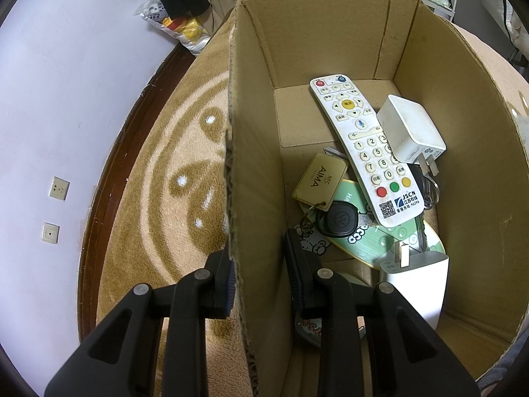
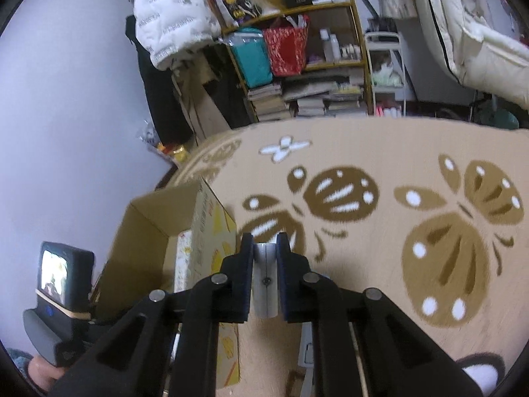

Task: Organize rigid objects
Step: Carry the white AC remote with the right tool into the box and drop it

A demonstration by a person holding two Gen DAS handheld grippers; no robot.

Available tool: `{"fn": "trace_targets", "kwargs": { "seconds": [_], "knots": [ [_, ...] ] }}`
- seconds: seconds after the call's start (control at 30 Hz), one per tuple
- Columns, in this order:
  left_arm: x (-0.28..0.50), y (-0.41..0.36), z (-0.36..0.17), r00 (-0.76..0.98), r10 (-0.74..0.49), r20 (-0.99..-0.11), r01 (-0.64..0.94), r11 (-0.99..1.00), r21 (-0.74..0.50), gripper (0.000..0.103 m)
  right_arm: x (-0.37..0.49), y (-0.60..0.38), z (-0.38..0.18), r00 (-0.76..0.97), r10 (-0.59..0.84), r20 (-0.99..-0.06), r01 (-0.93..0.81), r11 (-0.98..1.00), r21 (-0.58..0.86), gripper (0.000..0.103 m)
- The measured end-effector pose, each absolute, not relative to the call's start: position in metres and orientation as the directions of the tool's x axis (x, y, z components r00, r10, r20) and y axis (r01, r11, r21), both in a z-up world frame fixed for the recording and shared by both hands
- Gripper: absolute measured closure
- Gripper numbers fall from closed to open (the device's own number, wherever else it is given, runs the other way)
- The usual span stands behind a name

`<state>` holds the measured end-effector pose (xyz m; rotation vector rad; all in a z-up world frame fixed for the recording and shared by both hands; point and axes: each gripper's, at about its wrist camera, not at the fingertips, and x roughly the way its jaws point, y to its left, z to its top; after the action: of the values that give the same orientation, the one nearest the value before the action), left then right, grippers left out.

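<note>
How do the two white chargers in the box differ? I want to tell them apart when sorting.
The far charger is squat and cube-like; the near charger is taller and longer. The far charger leans on the remote with its prongs pointing down toward the camera; the near charger stands by the box wall, prongs pointing up and away. Both are white two-prong plugs.

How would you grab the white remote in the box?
Probably from above, pinching the remote's long edges near its middle. It lies slanted, face up, its low end propped on the key fob, and a white charger crowds its right side, so watch that edge.
</note>
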<state>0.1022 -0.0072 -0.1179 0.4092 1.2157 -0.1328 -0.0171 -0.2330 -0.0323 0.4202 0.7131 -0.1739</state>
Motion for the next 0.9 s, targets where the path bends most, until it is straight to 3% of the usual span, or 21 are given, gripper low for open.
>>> {"fn": "trace_targets", "kwargs": {
  "seconds": [0.43,0.9],
  "knots": [
    [0.102,-0.007,-0.118,0.35,0.117,-0.929,0.315,0.92,0.234,0.076,-0.03,-0.197,0.032,0.862,-0.01,-0.507,0.183,0.939,0.292,0.089],
    [0.101,-0.01,-0.118,0.353,0.124,-0.928,0.316,0.917,0.242,0.076,-0.027,-0.16,0.033,0.872,0.041,-0.488,0.098,0.962,0.256,0.089]
  ]
}}
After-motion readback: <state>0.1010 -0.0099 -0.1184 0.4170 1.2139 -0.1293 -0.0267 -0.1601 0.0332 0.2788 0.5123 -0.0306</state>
